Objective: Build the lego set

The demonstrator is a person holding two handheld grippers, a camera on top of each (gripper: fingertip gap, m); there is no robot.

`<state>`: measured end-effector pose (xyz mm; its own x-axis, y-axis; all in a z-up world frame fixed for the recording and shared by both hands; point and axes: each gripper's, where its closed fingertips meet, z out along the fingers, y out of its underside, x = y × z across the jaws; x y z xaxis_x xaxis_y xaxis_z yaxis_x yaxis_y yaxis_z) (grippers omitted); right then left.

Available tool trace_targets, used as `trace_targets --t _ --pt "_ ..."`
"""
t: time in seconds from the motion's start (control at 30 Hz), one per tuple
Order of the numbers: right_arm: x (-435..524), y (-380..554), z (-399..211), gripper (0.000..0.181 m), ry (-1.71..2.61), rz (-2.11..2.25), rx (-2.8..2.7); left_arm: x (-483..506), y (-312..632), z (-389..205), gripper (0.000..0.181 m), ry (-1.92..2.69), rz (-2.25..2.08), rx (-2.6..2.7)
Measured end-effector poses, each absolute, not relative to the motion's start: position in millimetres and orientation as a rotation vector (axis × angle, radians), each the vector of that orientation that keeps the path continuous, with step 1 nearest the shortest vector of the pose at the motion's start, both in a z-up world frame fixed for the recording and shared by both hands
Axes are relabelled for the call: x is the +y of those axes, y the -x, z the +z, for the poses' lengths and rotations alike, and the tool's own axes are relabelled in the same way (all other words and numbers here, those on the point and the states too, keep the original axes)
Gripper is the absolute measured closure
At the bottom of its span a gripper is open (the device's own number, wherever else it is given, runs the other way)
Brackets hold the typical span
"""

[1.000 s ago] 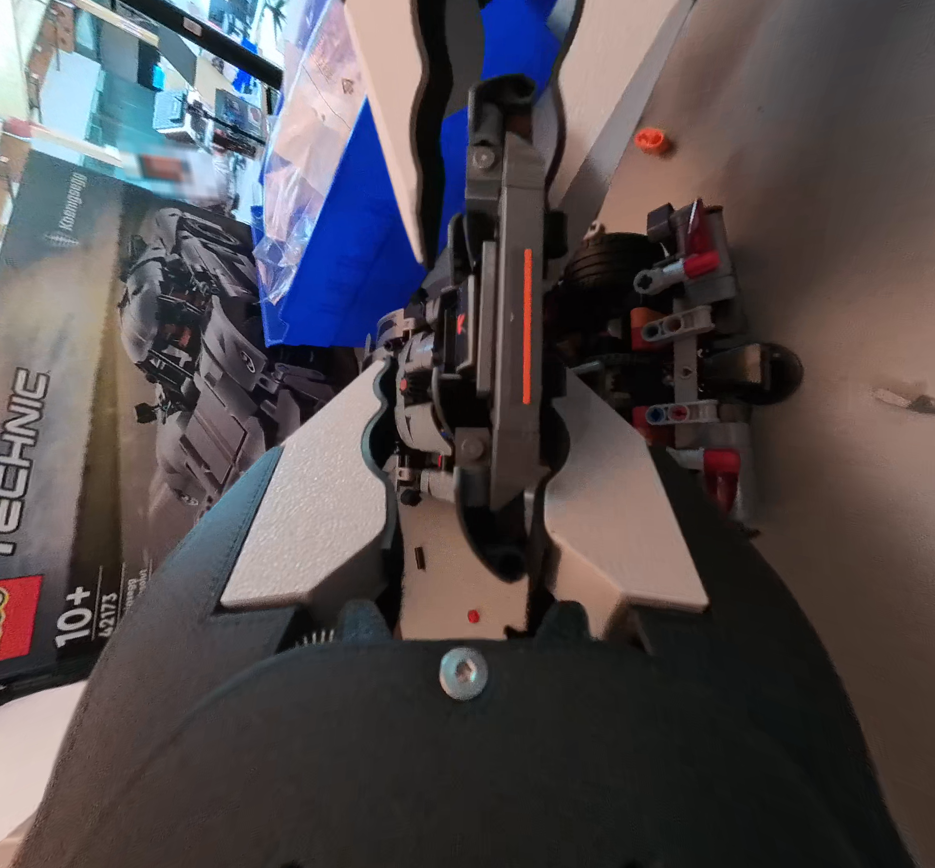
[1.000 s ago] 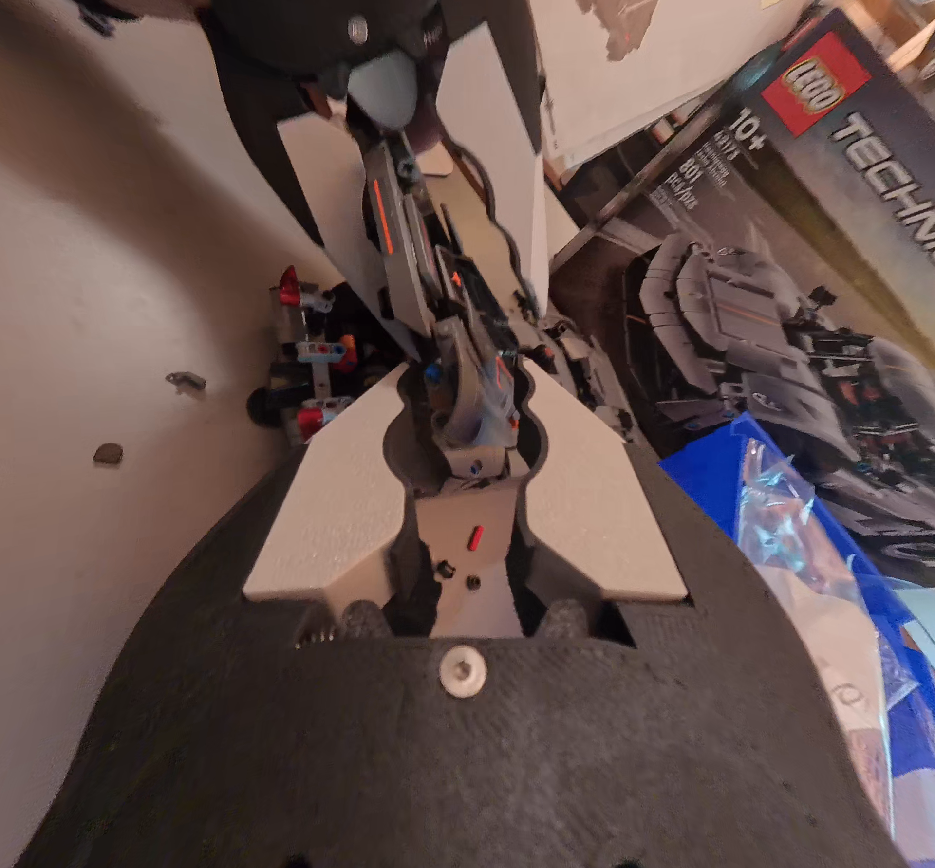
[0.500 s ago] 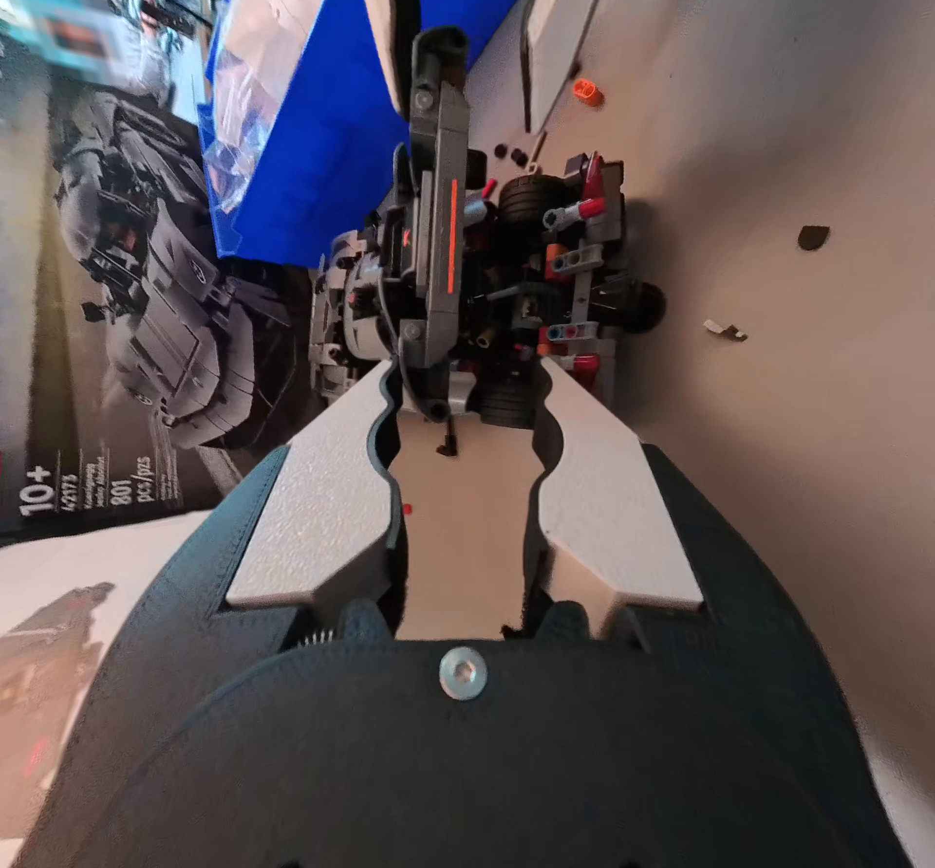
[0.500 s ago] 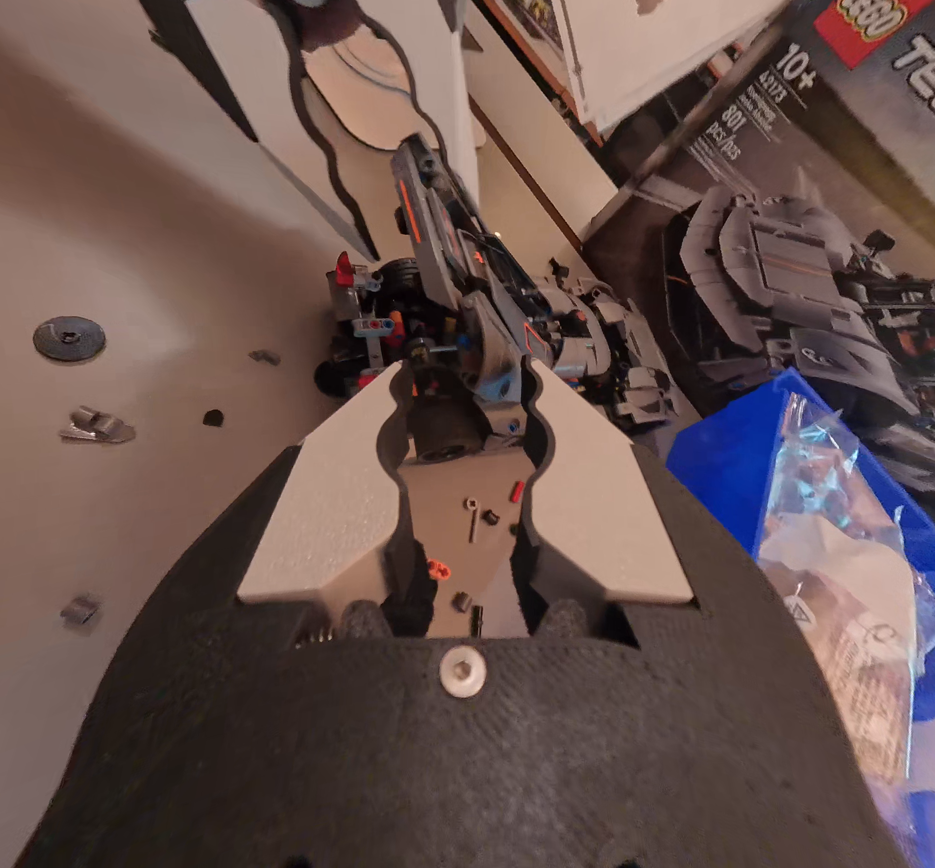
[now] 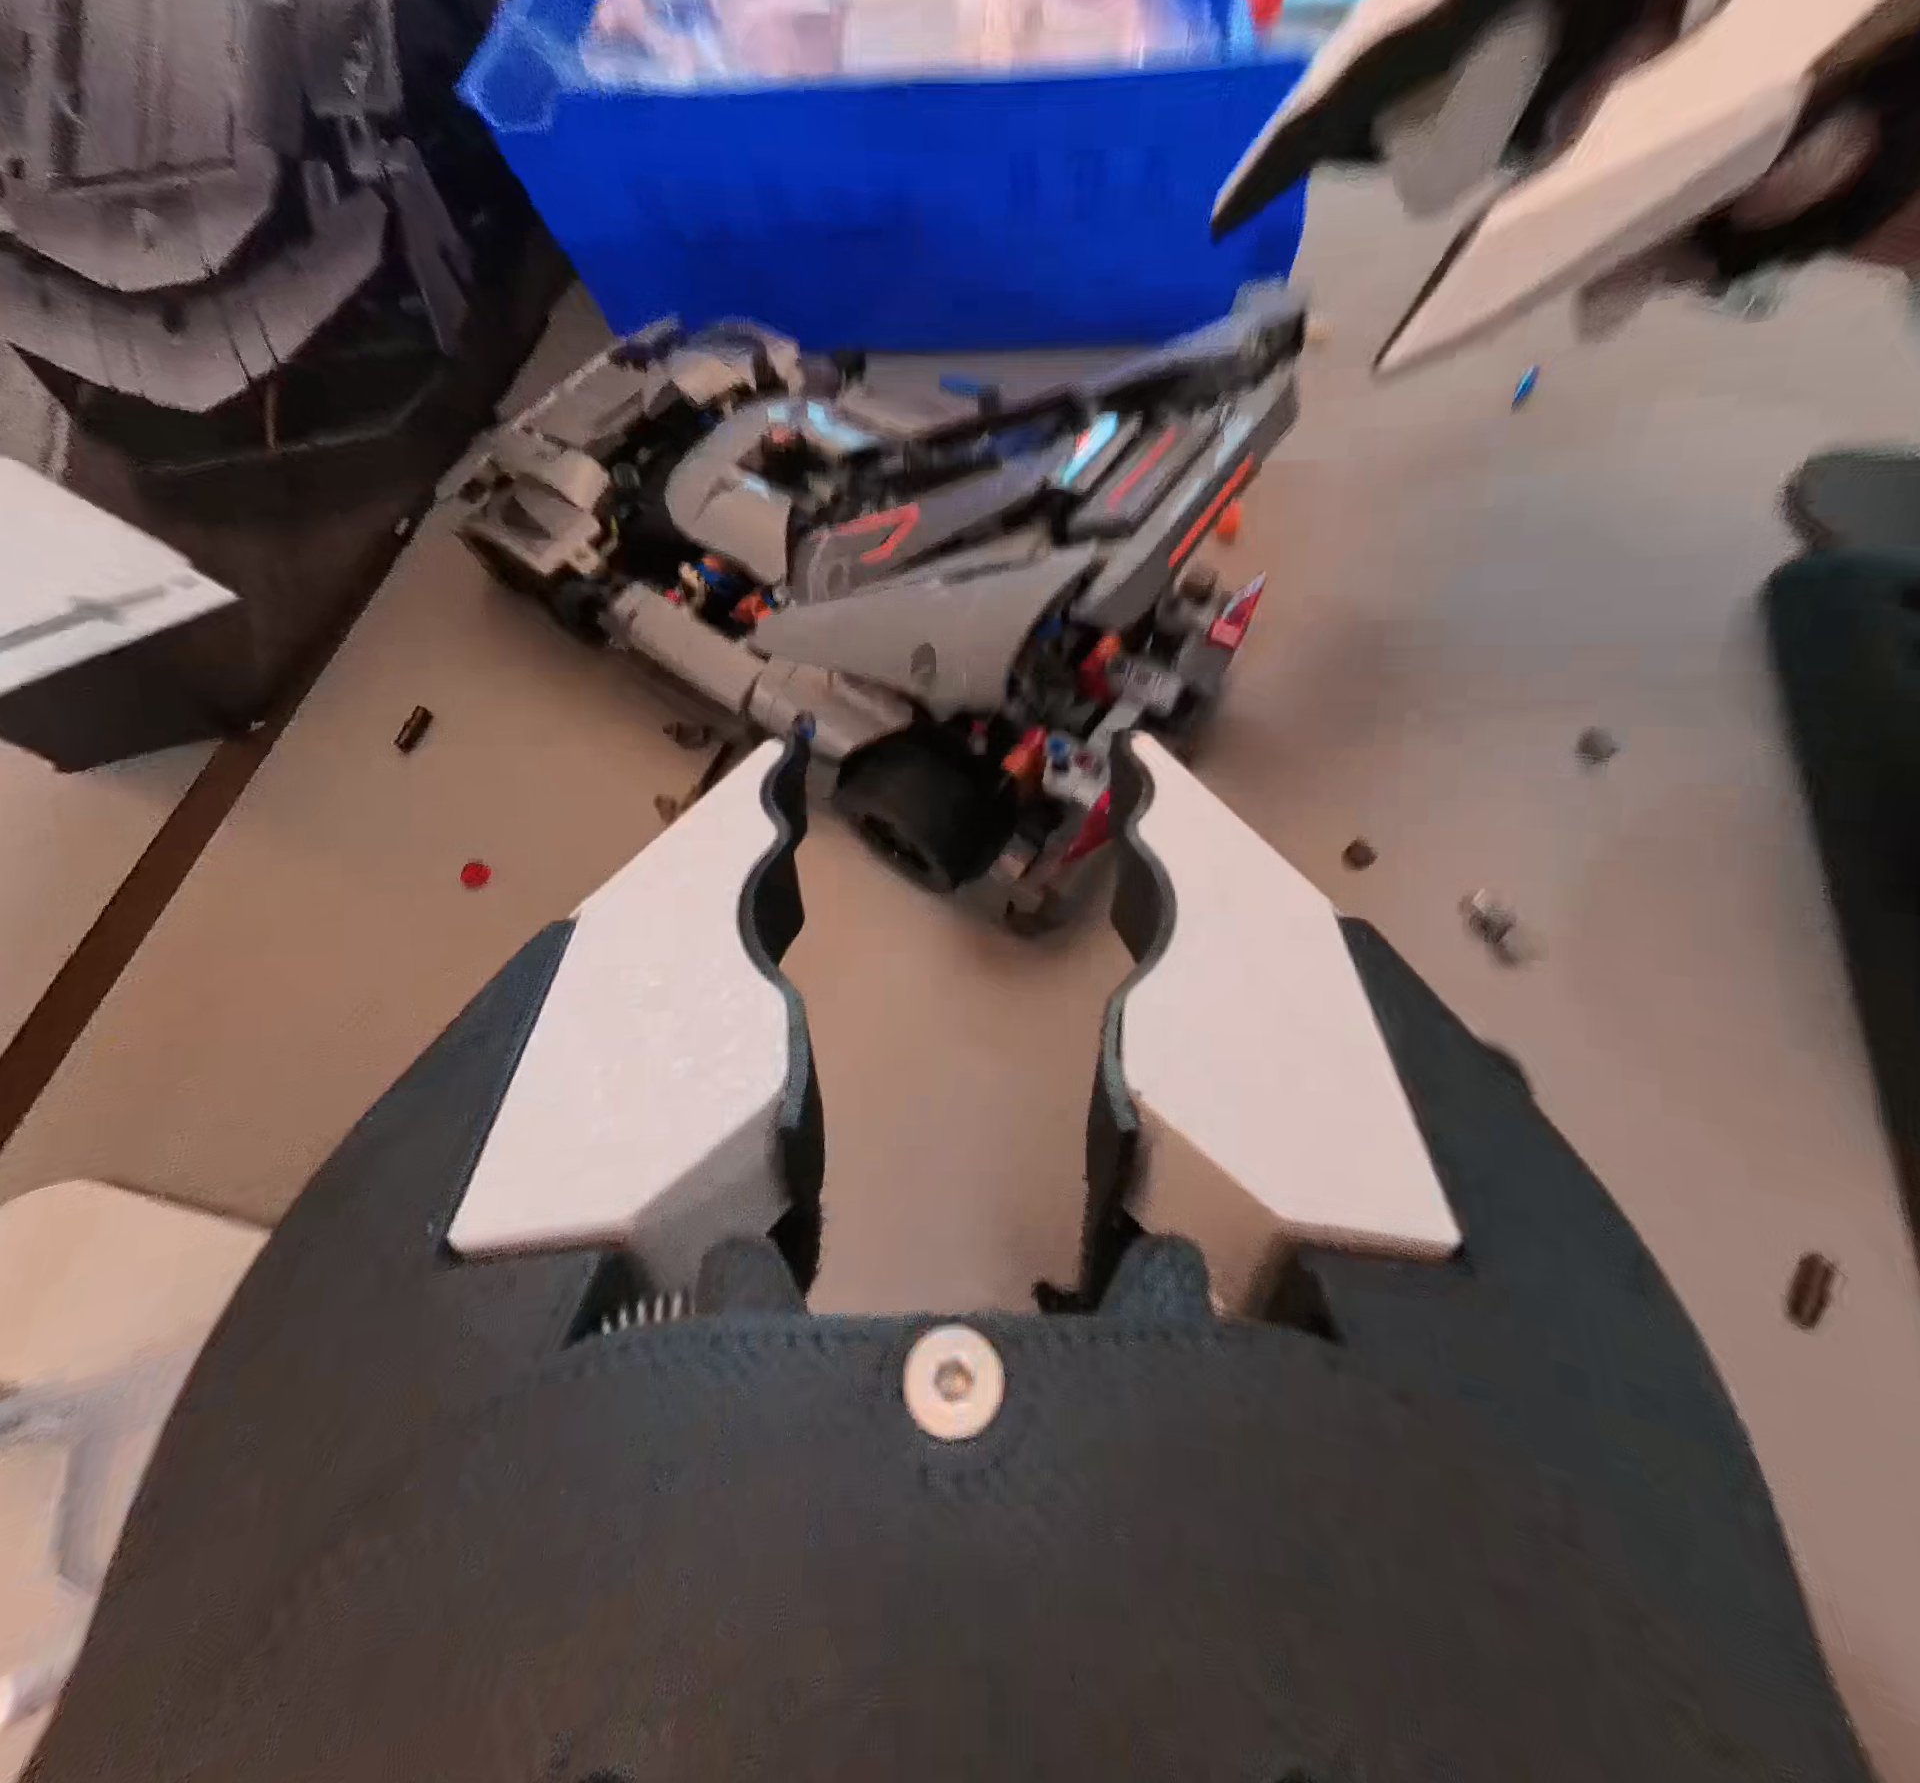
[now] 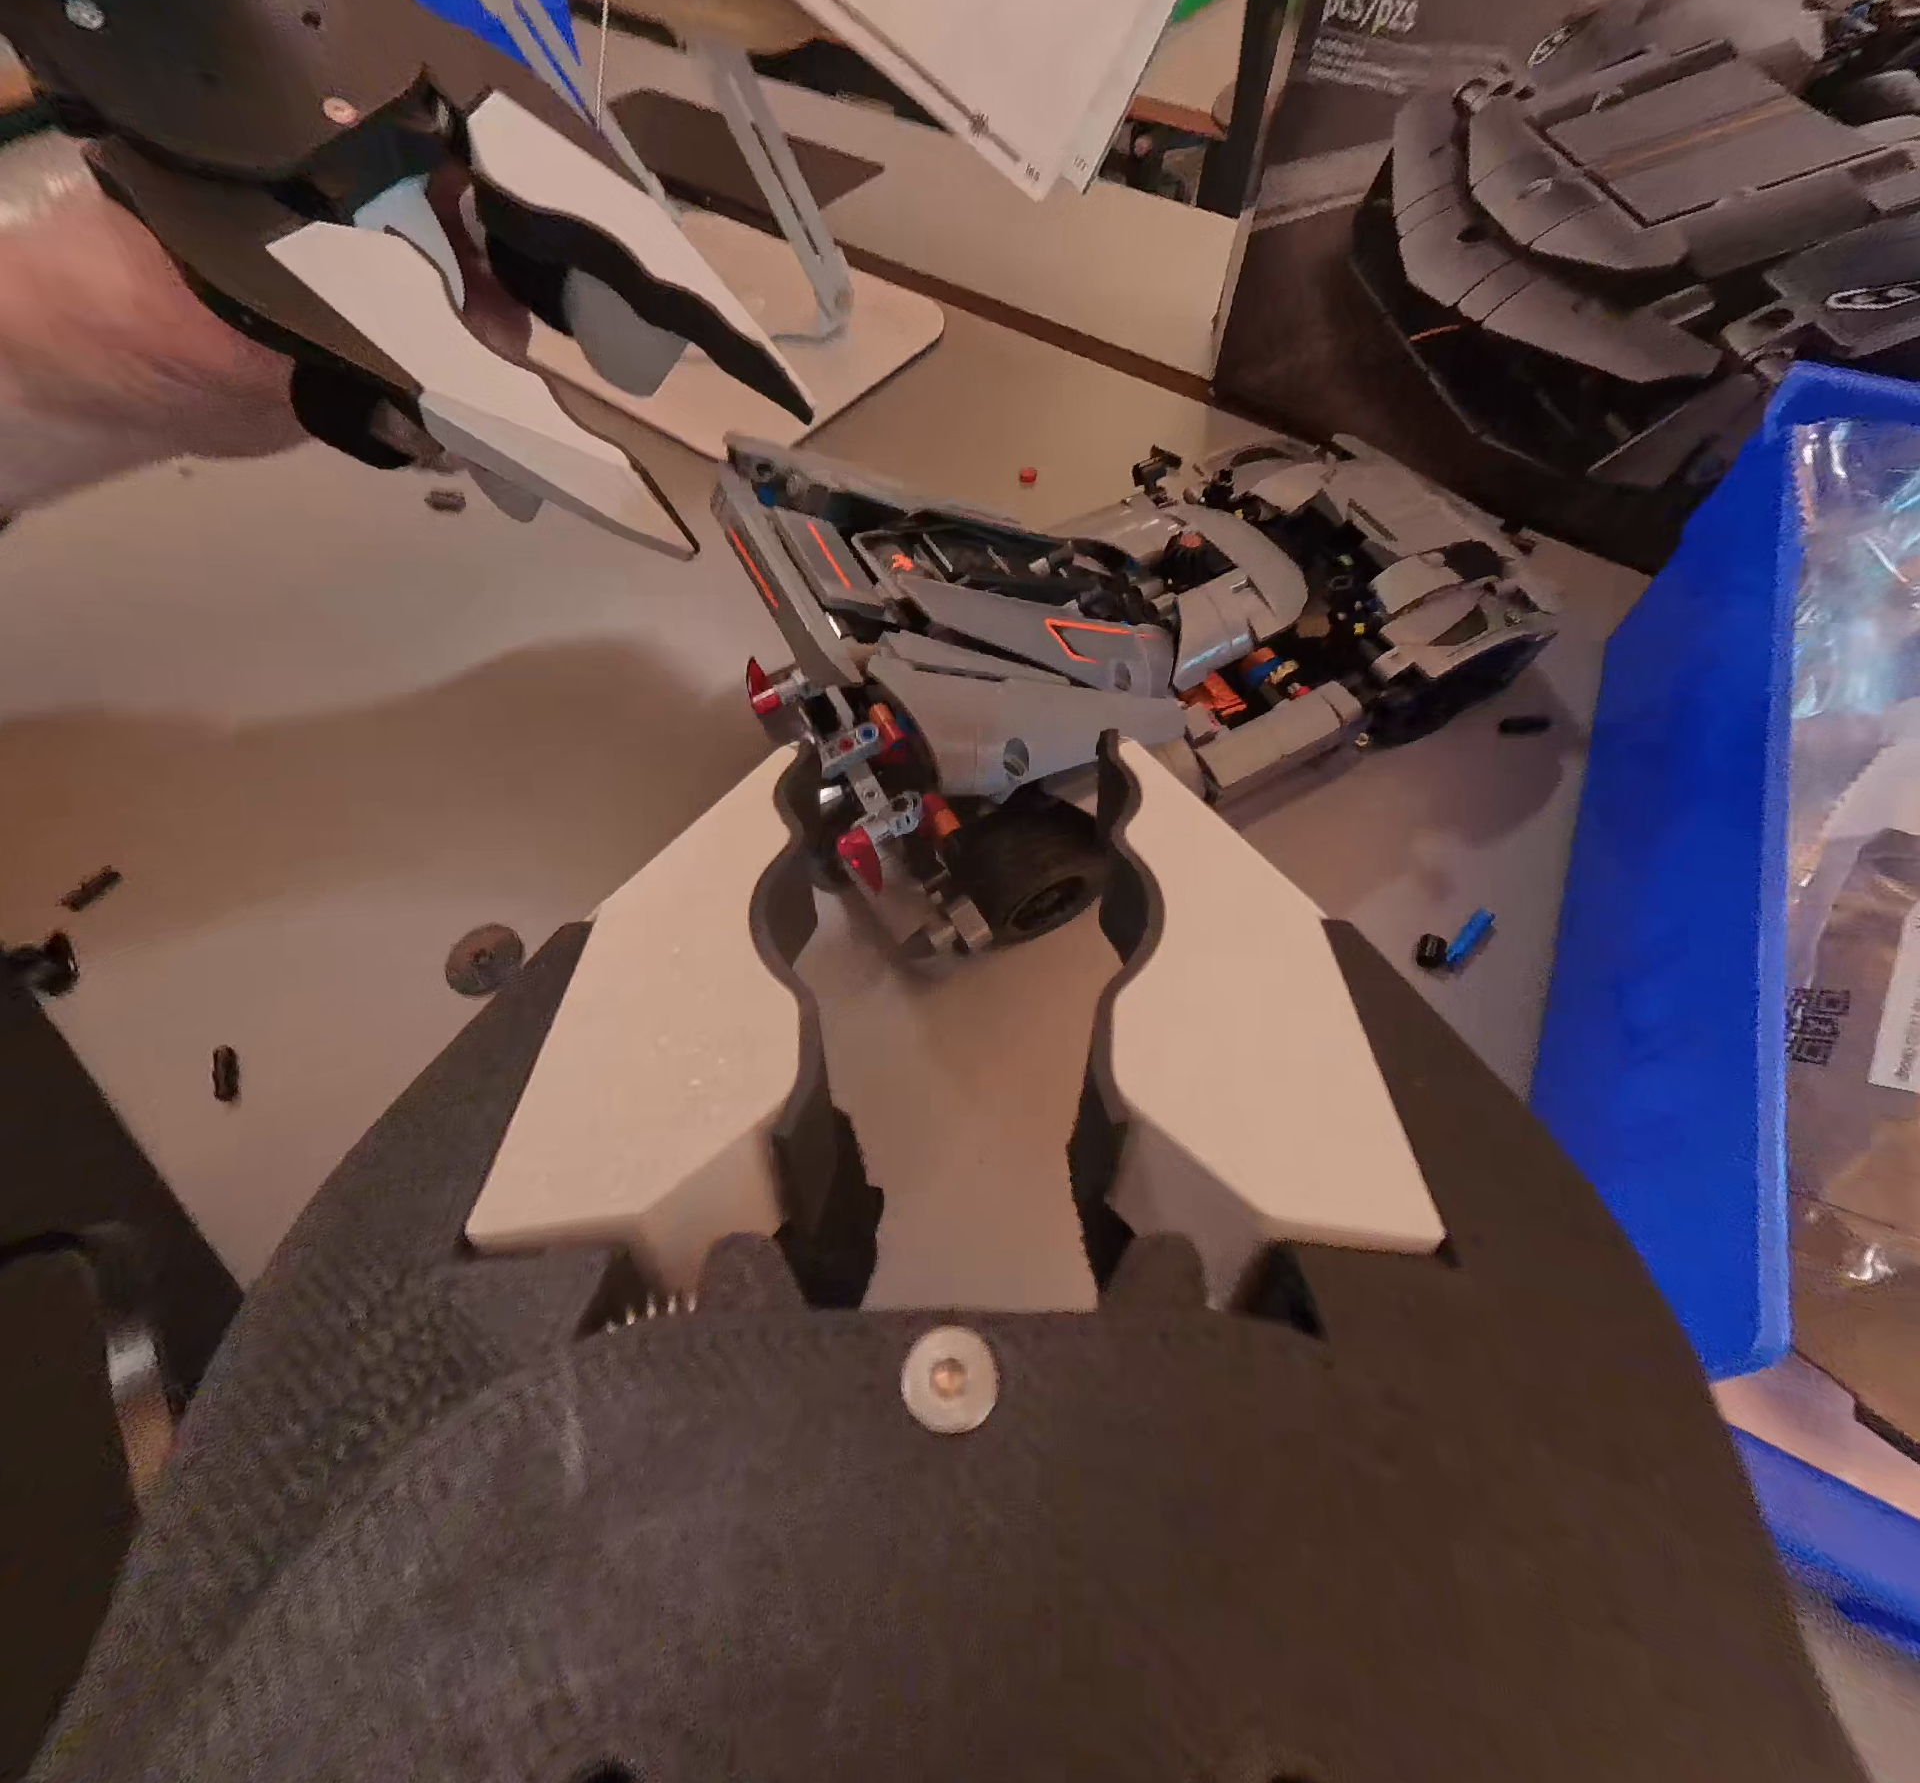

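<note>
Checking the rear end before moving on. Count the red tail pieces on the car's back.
2. The upper tail piece sits under the raised grey panel; the lower tail piece sits beside the rear wheel. More may be hidden behind the car bodywork.

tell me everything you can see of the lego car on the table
The lego car is a part-built grey model of plastic panels with thin orange stripes, resting on the tan table. Its rear panel is tilted up, baring red, blue and orange pins at the open back. One black rear tyre shows. The front points toward the blue bin. Neither gripper touches it.
</note>
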<state>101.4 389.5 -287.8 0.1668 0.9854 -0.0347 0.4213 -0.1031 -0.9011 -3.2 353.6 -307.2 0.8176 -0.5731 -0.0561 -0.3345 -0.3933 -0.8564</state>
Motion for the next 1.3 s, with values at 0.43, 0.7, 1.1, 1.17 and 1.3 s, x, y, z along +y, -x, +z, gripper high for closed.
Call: trace_targets --t 0.43,0.7,1.1,1.17,1.3 --pt "388 -89 -298 0.146 1.739 0.866 -1.331 357 -19 -290 0.135 1.939 -0.526 0.638" --pt "386 -87 -307 0.151 1.779 0.718 -1.36 360 -25 -297 0.139 1.933 -0.596 0.639" --pt "379 -87 -322 0.15 1.807 0.672 -1.402 353 -21 -312 0.137 1.95 -0.593 0.613" --pt "377 -88 -324 0.149 1.804 0.657 -1.422 353 -22 -312 0.138 1.954 -0.624 0.59" --pt "377 -90 -319 0.149 1.811 0.728 -1.394 355 -12 -308 0.138 1.946 -0.629 0.539"
